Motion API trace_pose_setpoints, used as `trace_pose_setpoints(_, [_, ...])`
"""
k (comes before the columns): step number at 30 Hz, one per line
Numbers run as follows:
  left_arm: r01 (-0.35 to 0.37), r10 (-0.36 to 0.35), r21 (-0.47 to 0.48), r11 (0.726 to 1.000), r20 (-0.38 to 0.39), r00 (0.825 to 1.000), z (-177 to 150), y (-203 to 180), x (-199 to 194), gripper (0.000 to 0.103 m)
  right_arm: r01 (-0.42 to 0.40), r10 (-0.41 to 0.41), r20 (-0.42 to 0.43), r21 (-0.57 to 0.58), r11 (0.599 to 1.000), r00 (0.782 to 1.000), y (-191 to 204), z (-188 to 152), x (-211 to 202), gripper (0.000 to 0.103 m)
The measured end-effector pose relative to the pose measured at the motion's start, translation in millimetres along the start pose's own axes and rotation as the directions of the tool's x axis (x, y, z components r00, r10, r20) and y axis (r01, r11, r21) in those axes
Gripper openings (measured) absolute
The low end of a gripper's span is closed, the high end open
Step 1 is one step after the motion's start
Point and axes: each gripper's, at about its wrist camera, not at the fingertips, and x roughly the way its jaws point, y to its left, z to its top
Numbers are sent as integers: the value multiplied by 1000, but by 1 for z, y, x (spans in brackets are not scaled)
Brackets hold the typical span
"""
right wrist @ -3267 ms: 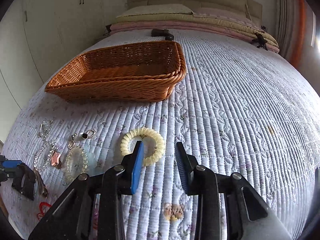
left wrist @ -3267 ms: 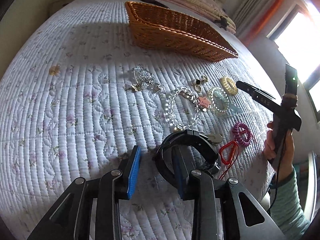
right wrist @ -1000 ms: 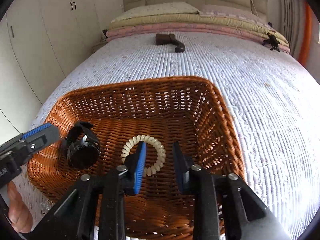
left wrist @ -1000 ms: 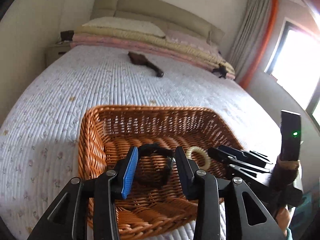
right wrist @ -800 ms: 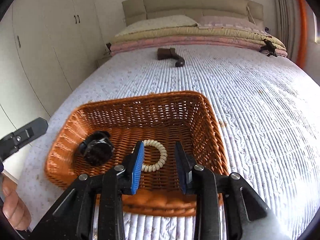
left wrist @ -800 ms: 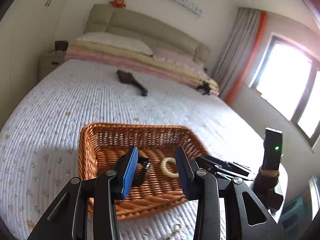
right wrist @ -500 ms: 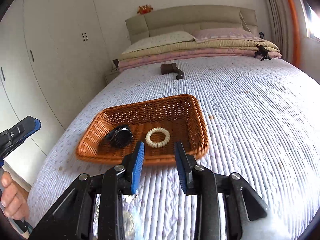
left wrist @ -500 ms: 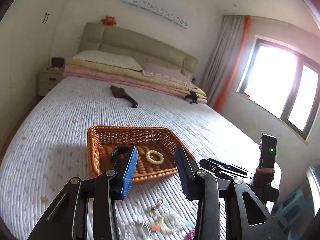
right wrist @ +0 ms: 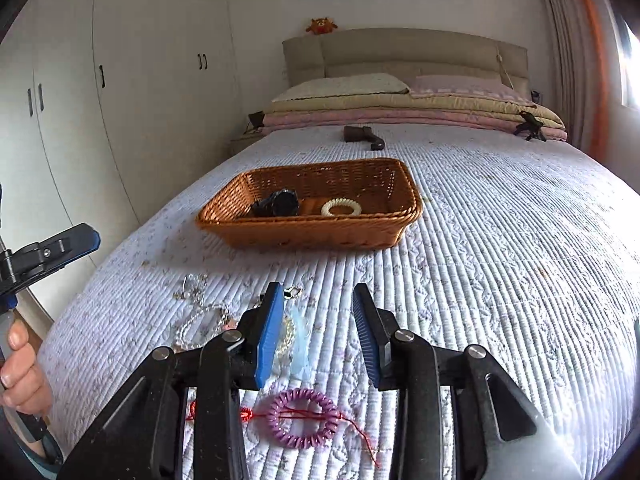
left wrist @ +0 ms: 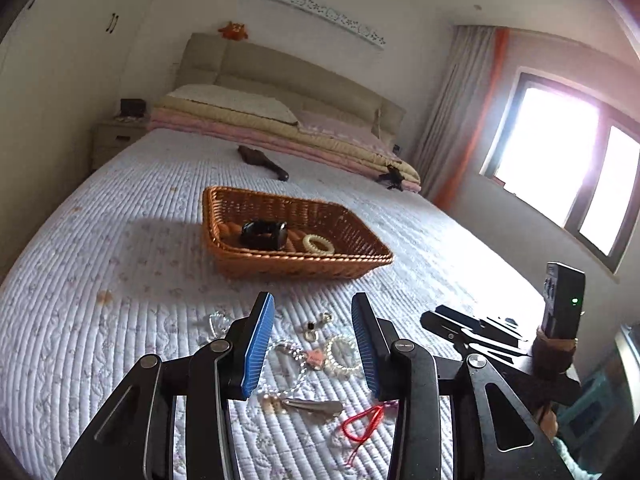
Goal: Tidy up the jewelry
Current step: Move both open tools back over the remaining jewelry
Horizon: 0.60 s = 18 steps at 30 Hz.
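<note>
Left claw [left wrist: 312,344] and right claw [right wrist: 316,332] both held apart and empty above the bed [right wrist: 500,264], loose jewelry [left wrist: 316,354] scattered near, wicker basket [right wrist: 308,236] farther off, black watch [right wrist: 280,203] and cream hair tie [right wrist: 341,207] lodged inside.

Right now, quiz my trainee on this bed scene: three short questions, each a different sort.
1. True or false: the wicker basket is empty.
2. Which colour is the coil hair tie nearest the right hand-held gripper: A purple, B green, C black?
3. Fill in: both hand-held grippers, including the left hand-held gripper, are ____.

Key: 1 false, it holds a black watch and a cream coil ring; 2 A; 3 open.
</note>
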Motion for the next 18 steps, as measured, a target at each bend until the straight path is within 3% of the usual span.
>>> trace_pose_setpoints(4, [-16, 14, -25, 1000, -78, 997, -15, 15, 25, 41, 6, -8, -84, -18, 1000, 996, 1, -15, 23, 39])
trace_pose_setpoints(8, [-55, 45, -50, 997, -183, 982, -28, 28, 55, 41, -9, 4, -162, -33, 999, 987, -1, -24, 42, 39])
trace_pose_setpoints(12, [-44, 17, -112, 993, -234, 972, -36, 39, 71, 41, -15, 4, -189, -60, 998, 982, 4, -28, 51, 39])
trace_pose_setpoints(18, [-68, 30, -117, 991, -296, 955, -43, 41, 84, 41, -11, -10, -234, -85, 996, 972, 8, -31, 65, 39])
